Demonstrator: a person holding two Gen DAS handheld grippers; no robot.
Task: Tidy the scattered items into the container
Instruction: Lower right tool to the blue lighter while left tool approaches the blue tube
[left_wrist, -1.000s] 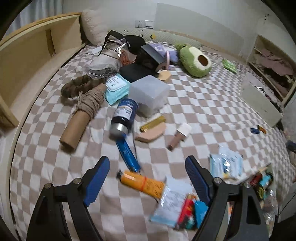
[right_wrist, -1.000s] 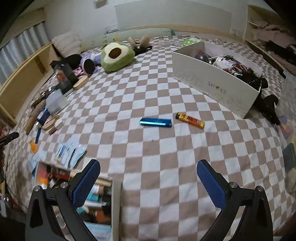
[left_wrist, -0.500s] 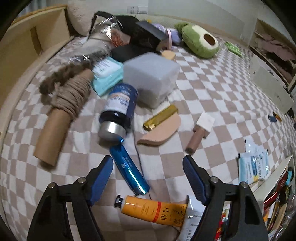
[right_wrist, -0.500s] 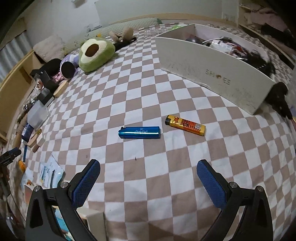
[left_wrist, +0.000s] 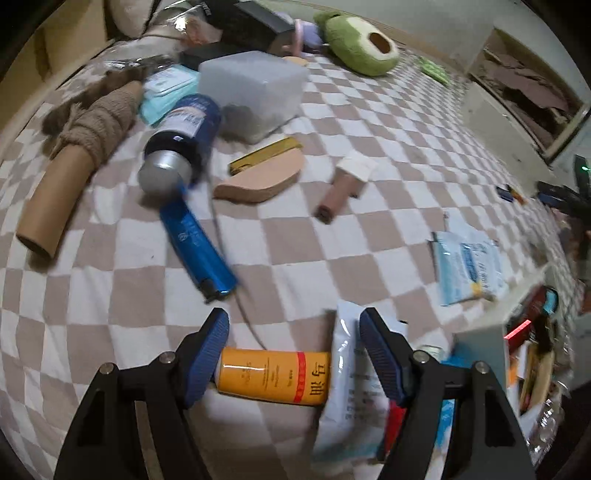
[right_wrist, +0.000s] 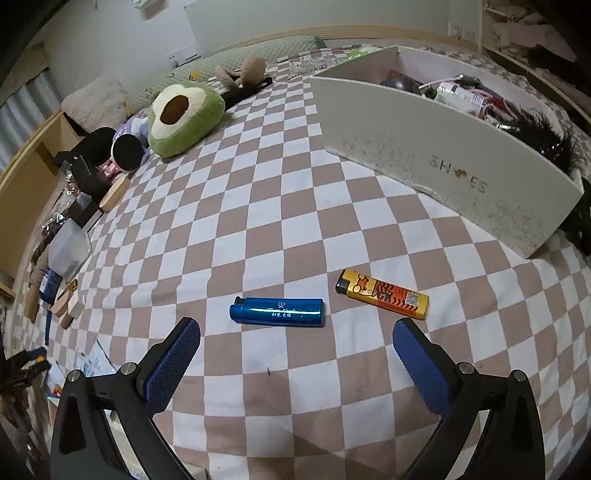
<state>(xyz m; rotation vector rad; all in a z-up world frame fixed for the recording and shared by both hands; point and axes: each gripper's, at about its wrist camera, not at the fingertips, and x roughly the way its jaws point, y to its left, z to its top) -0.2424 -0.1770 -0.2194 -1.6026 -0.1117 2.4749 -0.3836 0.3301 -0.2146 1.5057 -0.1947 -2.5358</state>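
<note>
Jaws of our left gripper (left_wrist: 293, 343) are closing around the orange tube (left_wrist: 272, 374) lying crosswise between them, not yet pinched; we should centre on its body, clear of the white sachet (left_wrist: 351, 384). Our right gripper (right_wrist: 295, 354) hangs apart just short of the blue lighter (right_wrist: 277, 312).

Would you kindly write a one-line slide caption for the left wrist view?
Left gripper, jaws closing around an orange tube lying on the checkered bedspread, beside a blue lighter.
</note>
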